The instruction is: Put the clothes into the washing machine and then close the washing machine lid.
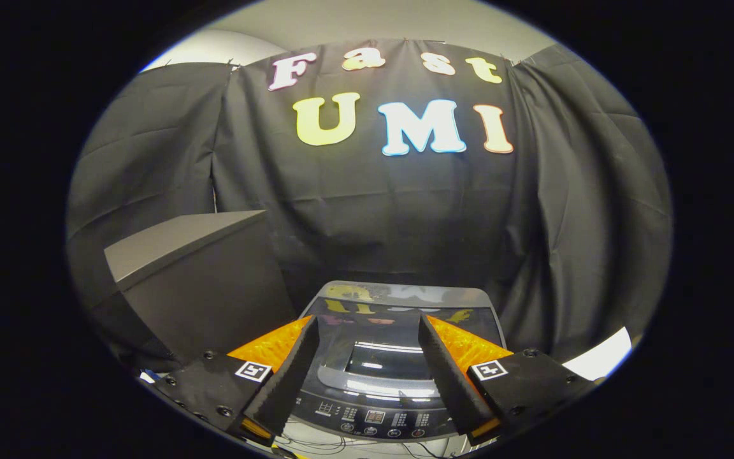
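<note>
A small top-loading washing machine (pixel 399 294) stands below me against the black cloth wall. Its dark glossy lid (pixel 385 363) lies flat on top and mirrors the wall. The control panel (pixel 373 417) with buttons and a small display runs along the near edge. My gripper (pixel 367 319) hovers over the lid and is open, its fingers spread wide with nothing between them. The lid's window shows in the gap between the fingers. No clothes are in sight.
A tall dark grey box (pixel 195 287) stands just left of the machine, its top higher than the lid. Black cloth closes the back and both sides. Thin cables (pixel 316 444) lie on the pale floor before the panel.
</note>
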`<state>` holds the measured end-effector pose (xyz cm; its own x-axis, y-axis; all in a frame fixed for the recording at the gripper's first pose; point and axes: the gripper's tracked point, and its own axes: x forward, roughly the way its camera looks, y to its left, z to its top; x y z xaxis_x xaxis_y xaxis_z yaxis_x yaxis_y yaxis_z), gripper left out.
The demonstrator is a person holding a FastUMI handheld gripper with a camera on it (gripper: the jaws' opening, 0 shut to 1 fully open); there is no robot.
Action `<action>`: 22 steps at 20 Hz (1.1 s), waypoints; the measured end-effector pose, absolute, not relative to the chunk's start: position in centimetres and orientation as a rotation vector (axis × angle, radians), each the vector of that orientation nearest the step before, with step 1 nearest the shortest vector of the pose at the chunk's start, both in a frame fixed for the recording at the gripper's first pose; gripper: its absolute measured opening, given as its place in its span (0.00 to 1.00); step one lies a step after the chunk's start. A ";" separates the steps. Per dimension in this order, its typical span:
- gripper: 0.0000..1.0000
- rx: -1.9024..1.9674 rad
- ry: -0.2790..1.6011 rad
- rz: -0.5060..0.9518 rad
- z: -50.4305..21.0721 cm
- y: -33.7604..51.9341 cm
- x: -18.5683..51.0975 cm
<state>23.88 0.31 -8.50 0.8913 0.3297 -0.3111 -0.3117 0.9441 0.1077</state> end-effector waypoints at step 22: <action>0.98 0.029 0.063 0.066 -4.0 -0.1 3.6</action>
<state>3.56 -0.05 -3.97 0.9959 0.0665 -0.0621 -0.0646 0.9974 0.0312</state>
